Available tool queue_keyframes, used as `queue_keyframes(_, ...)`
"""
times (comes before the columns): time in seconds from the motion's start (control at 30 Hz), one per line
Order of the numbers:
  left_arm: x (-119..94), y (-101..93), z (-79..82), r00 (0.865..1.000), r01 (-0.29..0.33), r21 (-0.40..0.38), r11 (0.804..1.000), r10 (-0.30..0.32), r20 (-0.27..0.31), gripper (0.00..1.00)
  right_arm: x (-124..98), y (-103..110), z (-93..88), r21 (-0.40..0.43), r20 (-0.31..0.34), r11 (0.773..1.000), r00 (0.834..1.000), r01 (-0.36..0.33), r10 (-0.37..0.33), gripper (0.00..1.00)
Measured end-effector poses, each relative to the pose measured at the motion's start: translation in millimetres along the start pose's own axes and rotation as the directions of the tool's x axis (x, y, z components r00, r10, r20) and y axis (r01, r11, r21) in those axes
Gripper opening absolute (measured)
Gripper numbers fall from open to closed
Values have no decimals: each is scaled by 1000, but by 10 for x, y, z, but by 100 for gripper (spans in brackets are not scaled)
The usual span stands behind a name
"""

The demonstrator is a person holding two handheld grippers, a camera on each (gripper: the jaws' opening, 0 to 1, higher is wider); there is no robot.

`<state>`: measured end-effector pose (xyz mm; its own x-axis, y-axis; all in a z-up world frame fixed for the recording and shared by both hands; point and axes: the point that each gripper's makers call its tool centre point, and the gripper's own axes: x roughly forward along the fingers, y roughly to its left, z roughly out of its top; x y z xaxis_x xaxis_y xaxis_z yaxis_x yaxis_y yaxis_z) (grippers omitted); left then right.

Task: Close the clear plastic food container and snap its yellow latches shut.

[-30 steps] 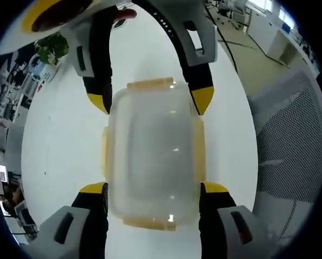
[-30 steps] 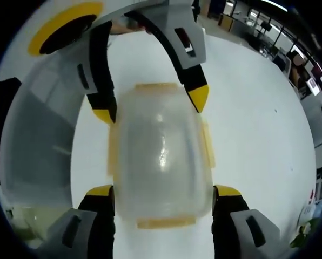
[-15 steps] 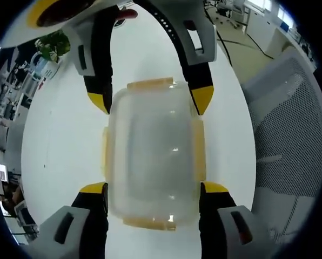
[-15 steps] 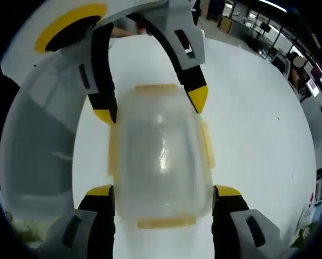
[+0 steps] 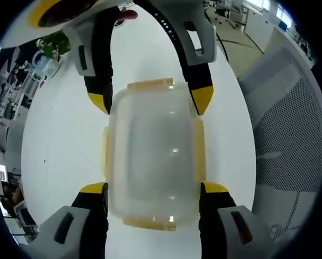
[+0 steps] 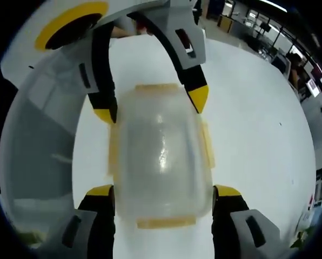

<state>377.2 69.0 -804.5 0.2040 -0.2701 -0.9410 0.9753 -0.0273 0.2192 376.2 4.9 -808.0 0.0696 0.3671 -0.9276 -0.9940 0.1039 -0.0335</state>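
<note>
A clear plastic food container (image 5: 150,154) with its lid on hangs over the white table (image 5: 58,145). Yellow latches (image 5: 200,148) line its four edges and lie flat against it. In the left gripper view, my left gripper (image 5: 154,188) rises from the bottom with its yellow-tipped jaws pressed on the container's two long sides. My right gripper (image 5: 150,101) comes in from the top and clamps the far end the same way. The right gripper view mirrors this: the right gripper (image 6: 163,190) holds the near end of the container (image 6: 161,154), the left gripper (image 6: 150,105) the far end.
A grey mesh chair (image 5: 290,135) stands beside the table on the right of the left gripper view; the chair (image 6: 37,140) is also on the left of the right gripper view. A green plant (image 5: 53,44) and office desks lie beyond the table's edge.
Both grippers and the container keep the same hold and place. Only the background has slid a little as the cameras shifted.
</note>
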Motion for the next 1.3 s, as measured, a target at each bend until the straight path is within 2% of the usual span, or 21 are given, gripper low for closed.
queue_keyframes(0.43,-50,56,-237,1000,-1,-1,1000,1,6,69,91,-41,213,3,-1,1000,1000,3,-3,73)
queue_keyframes(0.73,-47,61,-240,1000,-2,-6,1000,2,21,69,97,-50,214,2,-9,1000,1000,-1,1,73)
queue_keyframes(1.3,-4,302,-285,1000,-9,0,1000,9,21,69,116,-268,256,13,5,1000,1000,4,-4,73)
